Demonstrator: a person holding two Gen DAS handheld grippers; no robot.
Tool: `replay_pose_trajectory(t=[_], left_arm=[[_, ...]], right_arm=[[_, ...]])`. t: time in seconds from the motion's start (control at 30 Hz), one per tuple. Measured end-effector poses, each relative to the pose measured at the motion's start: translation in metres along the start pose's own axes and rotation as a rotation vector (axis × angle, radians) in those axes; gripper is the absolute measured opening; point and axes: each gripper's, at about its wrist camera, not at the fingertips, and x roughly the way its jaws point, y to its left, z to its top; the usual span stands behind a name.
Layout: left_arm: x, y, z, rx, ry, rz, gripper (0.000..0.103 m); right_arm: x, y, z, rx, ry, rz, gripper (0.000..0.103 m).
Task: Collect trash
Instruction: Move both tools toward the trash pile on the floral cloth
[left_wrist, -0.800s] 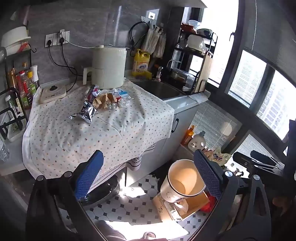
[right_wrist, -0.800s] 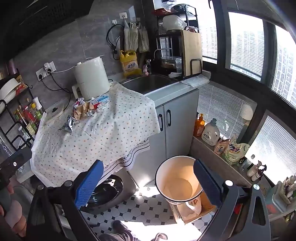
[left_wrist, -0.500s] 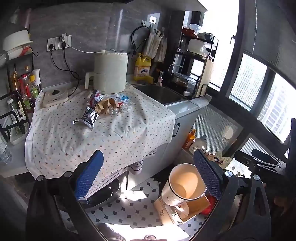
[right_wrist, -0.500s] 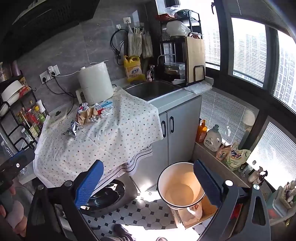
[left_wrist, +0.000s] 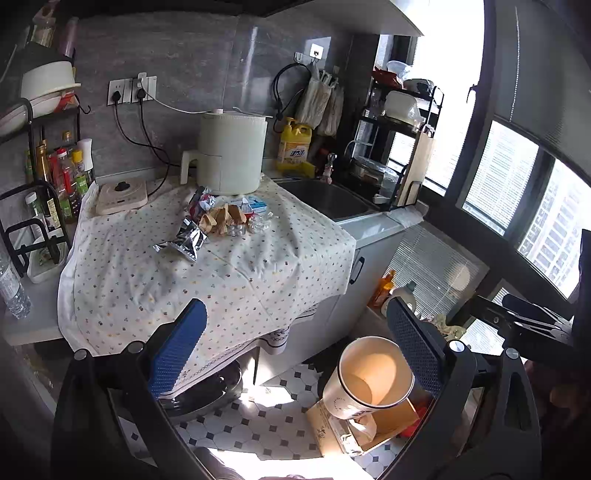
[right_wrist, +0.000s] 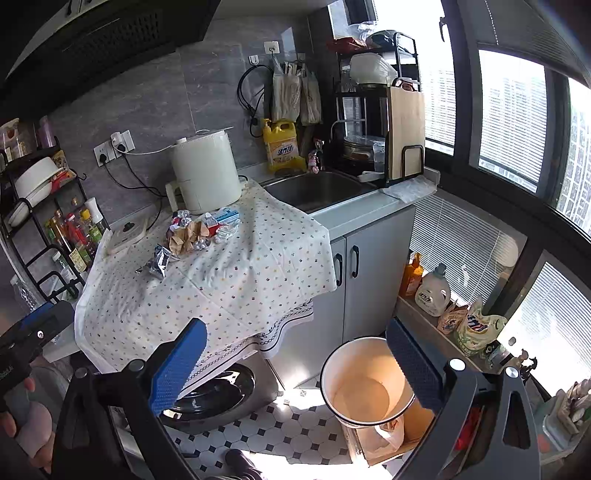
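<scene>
The left gripper (left_wrist: 295, 354) has its jaws spread wide apart, with nothing between the blue pads (left_wrist: 177, 350) and nothing touching them. The right gripper (right_wrist: 295, 362) stands just as wide, its pads (right_wrist: 177, 365) also bare and free of contact. Both point downward over the near edge of a counter covered by a spotted cloth (left_wrist: 229, 273).

Below and to the right of each gripper, on the tiled floor (right_wrist: 280, 435), stands a white bin (right_wrist: 365, 384), open at the top and showing a pale orange inside; it rests beside a cardboard box (left_wrist: 369, 428).

The trash (left_wrist: 221, 221) lies in a small heap on the cloth, well away from both grippers, just in front of a white appliance (left_wrist: 231, 155): crumpled brown paper, a blue and white pack and clear wrappers. A silver foil bag (left_wrist: 183, 242) lies a little nearer, at the heap's edge. Behind the cloth to the right is a sink (right_wrist: 317, 188).
</scene>
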Motion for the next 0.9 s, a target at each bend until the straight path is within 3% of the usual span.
replay_pose_trajectory(t=[0.9], left_arm=[[0.003,0.007,-0.008,-0.003,0.02,0.043,0.097]], right_arm=[[0.014,0.001,-0.005,-0.006,0.032,0.064,0.095]])
